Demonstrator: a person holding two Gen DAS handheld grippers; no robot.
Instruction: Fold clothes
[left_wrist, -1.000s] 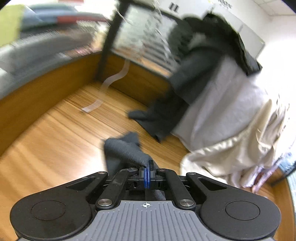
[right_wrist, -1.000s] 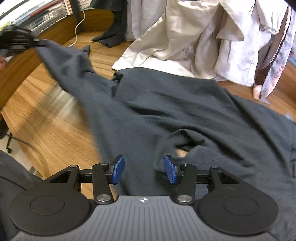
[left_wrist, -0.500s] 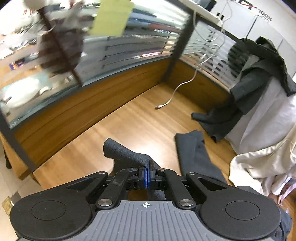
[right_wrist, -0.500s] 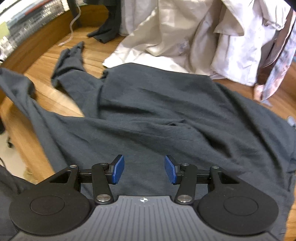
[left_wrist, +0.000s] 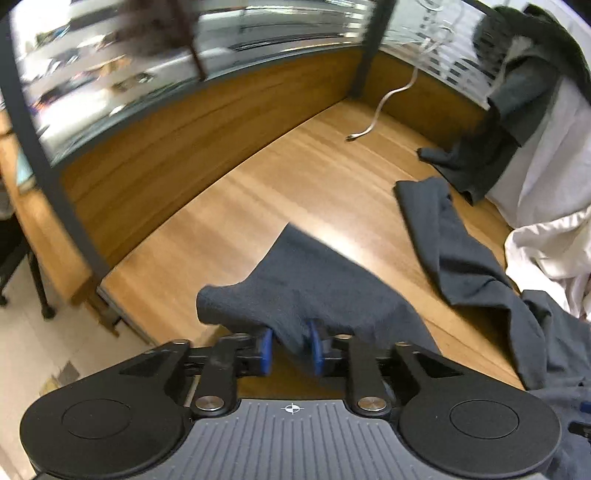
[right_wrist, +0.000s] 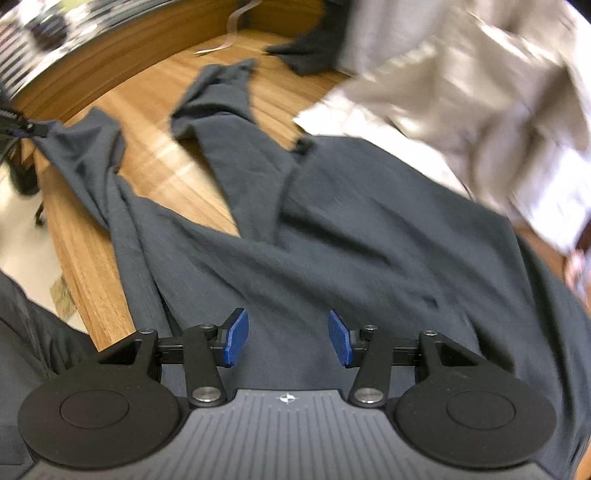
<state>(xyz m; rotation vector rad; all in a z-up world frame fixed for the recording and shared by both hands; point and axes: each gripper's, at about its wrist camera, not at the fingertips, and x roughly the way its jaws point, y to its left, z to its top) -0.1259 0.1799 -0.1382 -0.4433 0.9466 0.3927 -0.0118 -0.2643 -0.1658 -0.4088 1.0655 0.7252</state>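
A dark grey long-sleeved shirt (right_wrist: 351, 240) lies spread on the wooden table (right_wrist: 177, 184). In the left wrist view my left gripper (left_wrist: 290, 350) has its blue pads a little apart, with a bunched corner of the shirt (left_wrist: 314, 288) still between them at the table's left edge. One sleeve (left_wrist: 439, 229) lies stretched toward the back. My right gripper (right_wrist: 288, 341) is open and empty, hovering just above the shirt's body near the front edge. The left gripper also shows in the right wrist view (right_wrist: 14, 125), at the far left at the shirt's corner.
A pile of white and cream garments (right_wrist: 461, 85) lies at the back right, with another dark garment (left_wrist: 491, 155) draped beside it. A white cable (left_wrist: 384, 103) lies on the table near the back rail. The table edge and the floor (left_wrist: 48, 354) are at the left.
My left gripper has carried the shirt corner out to the table's left edge and its pads have parted. The shirt now lies flatter and more stretched. The right gripper stays open above it.
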